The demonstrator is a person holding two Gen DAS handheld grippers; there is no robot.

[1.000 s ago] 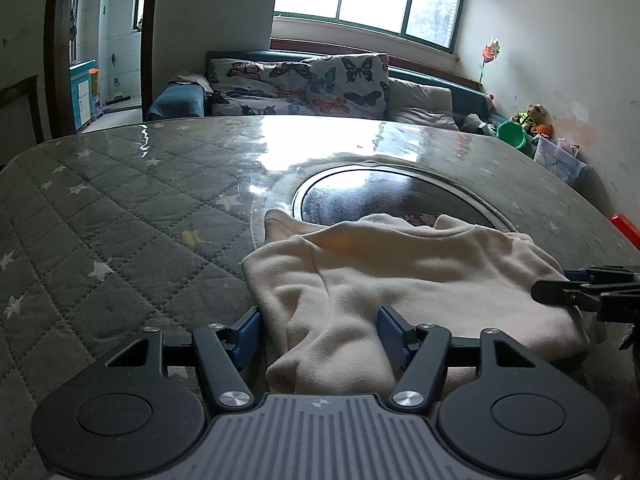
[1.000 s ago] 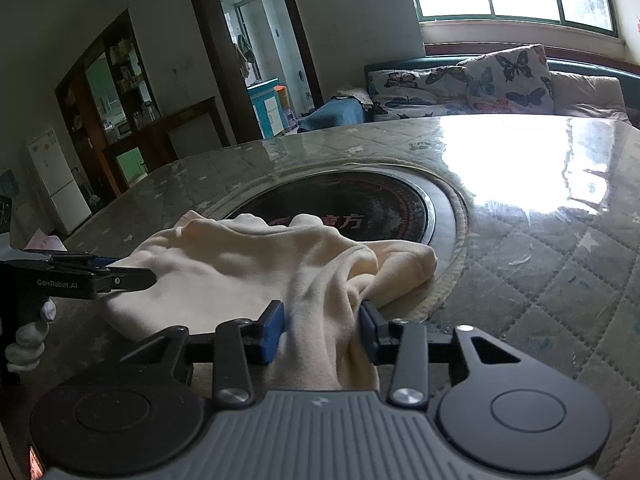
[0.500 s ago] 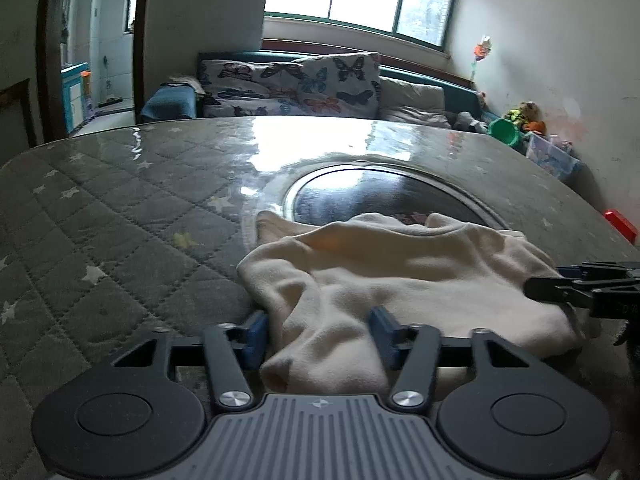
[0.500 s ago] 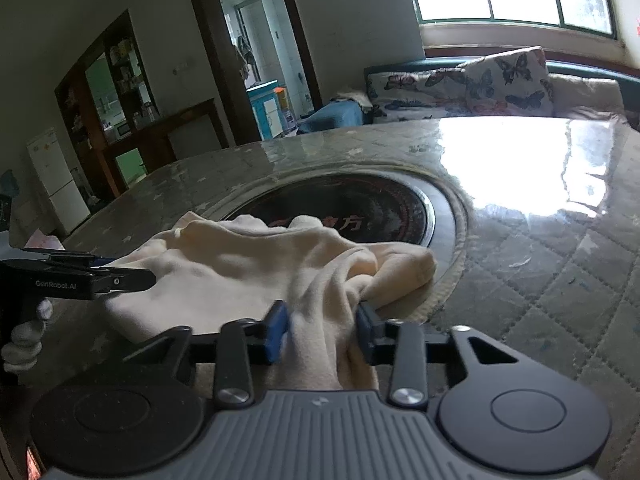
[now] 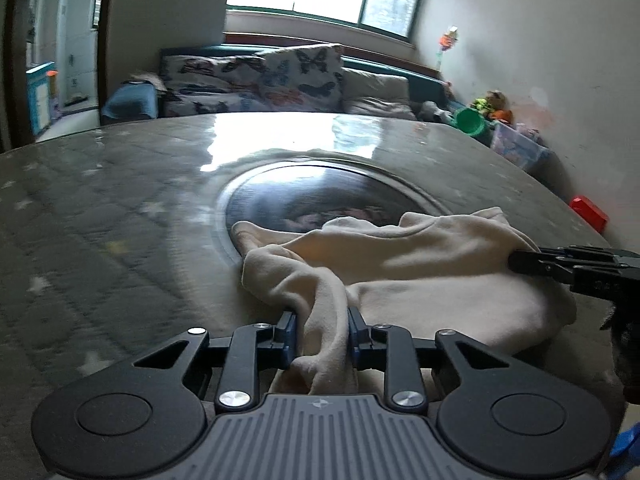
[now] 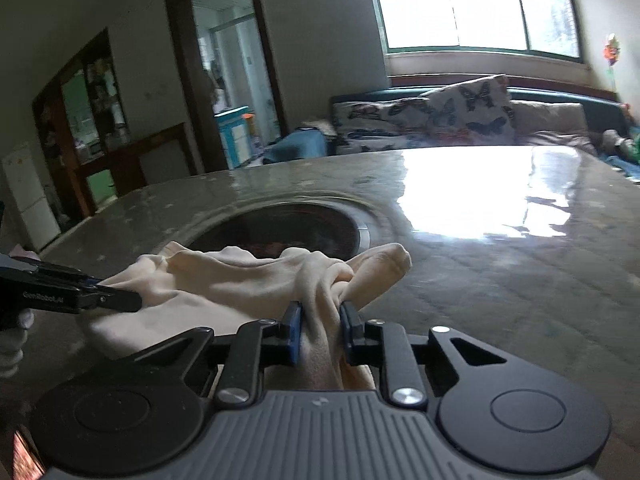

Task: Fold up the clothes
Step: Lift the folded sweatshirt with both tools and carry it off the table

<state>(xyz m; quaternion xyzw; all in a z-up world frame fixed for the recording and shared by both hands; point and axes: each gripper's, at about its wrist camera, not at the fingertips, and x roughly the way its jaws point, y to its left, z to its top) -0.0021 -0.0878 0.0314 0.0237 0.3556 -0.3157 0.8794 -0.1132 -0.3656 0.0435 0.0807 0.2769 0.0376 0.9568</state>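
Observation:
A cream garment point(image 5: 420, 264) lies crumpled on the round table point(image 5: 100, 240), partly over its dark round centre inset point(image 5: 320, 196). My left gripper point(image 5: 320, 320) has a bunched fold of the garment's near edge between its blue pads, and its jaws are closing on it. In the right wrist view my right gripper point(image 6: 320, 312) pinches another gathered fold of the cream garment point(image 6: 224, 276), its jaws closing too. Each gripper shows in the other's view: the right gripper point(image 5: 518, 260) at the cloth's right end, the left gripper point(image 6: 134, 300) at its left end.
The table carries a grey quilted star cover under a glossy sheet. Beyond it stand a sofa with butterfly cushions point(image 5: 280, 84), a green bucket point(image 5: 472, 120), a plastic box point(image 5: 516, 148) and a red object point(image 5: 588, 212). A doorway point(image 6: 236, 76) and a cabinet are at the left.
Both pairs of jaws have narrowed onto the garment's near edge. The cloth between them is now gathered into tight folds and raised a little, and both views have shifted.

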